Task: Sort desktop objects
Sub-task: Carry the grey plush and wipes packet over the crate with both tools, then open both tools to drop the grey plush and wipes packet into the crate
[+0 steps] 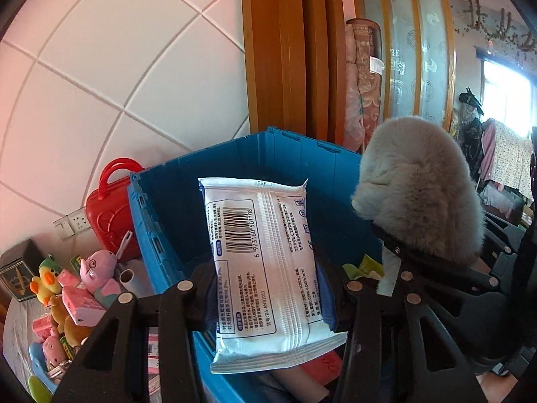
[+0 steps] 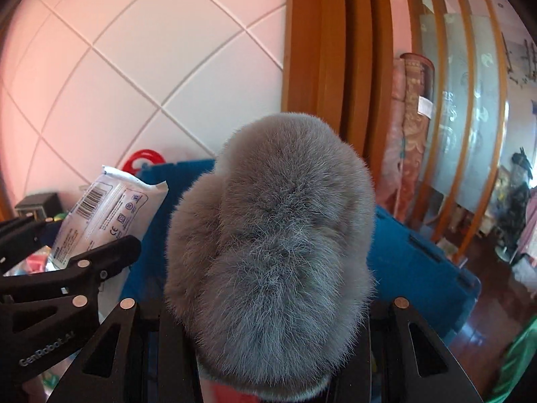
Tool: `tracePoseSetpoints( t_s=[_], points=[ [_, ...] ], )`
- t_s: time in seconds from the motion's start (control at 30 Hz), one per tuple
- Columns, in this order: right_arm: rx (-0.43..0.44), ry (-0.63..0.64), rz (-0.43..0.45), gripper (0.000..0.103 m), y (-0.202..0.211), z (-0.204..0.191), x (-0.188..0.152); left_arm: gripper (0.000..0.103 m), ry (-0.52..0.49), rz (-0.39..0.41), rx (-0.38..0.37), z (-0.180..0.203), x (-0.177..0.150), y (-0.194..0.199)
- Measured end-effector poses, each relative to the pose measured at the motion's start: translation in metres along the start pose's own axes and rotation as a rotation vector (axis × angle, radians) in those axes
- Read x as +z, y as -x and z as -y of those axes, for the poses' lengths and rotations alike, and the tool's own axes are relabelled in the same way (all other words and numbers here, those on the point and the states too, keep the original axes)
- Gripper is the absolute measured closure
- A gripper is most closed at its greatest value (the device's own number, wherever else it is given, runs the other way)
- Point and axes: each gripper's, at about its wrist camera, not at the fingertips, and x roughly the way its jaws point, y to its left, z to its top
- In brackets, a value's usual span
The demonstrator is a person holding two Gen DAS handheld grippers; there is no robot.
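Note:
A white wet-wipes pack (image 1: 265, 262) with a barcode stands upright between the fingers of my left gripper (image 1: 268, 295), which is shut on its lower half. It hangs over the open blue crate (image 1: 167, 208). Right beside it, a grey furry plush (image 1: 419, 194) is held over the crate's right side. In the right wrist view that plush (image 2: 272, 252) fills the middle, with my right gripper (image 2: 272, 319) shut on its base. The same view shows the wipes pack (image 2: 110, 211), the left gripper (image 2: 67, 238) and the crate's rim (image 2: 412, 262). The crate's inside is mostly hidden.
A red carry case (image 1: 107, 215) leans on the tiled wall behind the crate. Plush toys and pink boxes (image 1: 67, 295) crowd the table at left. A wooden door frame (image 1: 285, 50) and rolled rugs (image 1: 362, 84) stand behind the crate.

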Motion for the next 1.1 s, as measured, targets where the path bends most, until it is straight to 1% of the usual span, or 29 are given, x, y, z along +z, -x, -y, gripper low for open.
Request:
tracePoseSetpoints(
  t_s=[0.13,0.2,0.23,0.27,0.3,0.37,0.4,0.47,0.5,0.57,0.63,0.77,0.87,1.03,1.1],
  points=[
    [-0.017,0.005,-0.028,0.064,-0.014,0.02,-0.004,0.057,-0.012,-0.041,0.001,0.014,0.003,-0.011],
    [-0.011,0.002,-0.036,0.063,-0.017,0.025,-0.005,0.056,-0.017,-0.055,-0.002,0.019,0.004,-0.015],
    [-0.018,0.008,-0.036,0.062,-0.019,0.031,-0.003,0.056,-0.025,-0.06,0.01,0.021,0.005,-0.016],
    [-0.049,0.019,-0.041,0.057,-0.02,0.032,-0.003,0.056,-0.026,-0.06,0.016,0.021,0.005,-0.016],
    [-0.059,0.02,-0.04,0.054,-0.022,0.036,-0.002,0.055,-0.022,-0.064,0.019,0.021,0.004,-0.016],
    [-0.068,0.014,-0.043,0.039,-0.023,0.041,-0.002,0.053,-0.014,-0.077,0.021,0.02,0.003,-0.018],
    [-0.07,0.011,-0.042,0.035,-0.023,0.043,-0.002,0.051,-0.008,-0.083,0.02,0.019,0.002,-0.019],
    [-0.081,0.006,-0.032,0.014,-0.02,0.045,-0.002,0.045,0.002,-0.08,0.019,0.016,0.002,-0.018],
    [-0.092,0.007,-0.024,0.01,-0.019,0.045,-0.002,0.043,0.006,-0.072,0.021,0.016,0.001,-0.016],
    [-0.104,0.011,-0.007,0.004,-0.014,0.045,-0.002,0.043,0.006,-0.06,0.033,0.016,0.0,-0.013],
    [-0.107,0.007,-0.001,0.0,-0.01,0.046,-0.001,0.042,0.005,-0.056,0.034,0.017,-0.001,-0.011],
    [-0.112,0.004,-0.007,0.0,-0.006,0.048,0.0,0.042,0.01,-0.042,0.037,0.016,-0.003,-0.003],
    [-0.094,-0.005,-0.004,0.0,0.0,0.047,0.0,0.042,0.029,-0.025,0.04,0.011,-0.006,0.005],
    [-0.09,0.009,0.019,0.0,0.018,0.027,0.001,0.038,0.056,0.009,0.051,-0.006,-0.016,0.026],
    [-0.072,0.012,0.029,0.0,0.027,0.014,0.0,0.036,0.062,0.018,0.06,-0.014,-0.021,0.036]
  ],
)
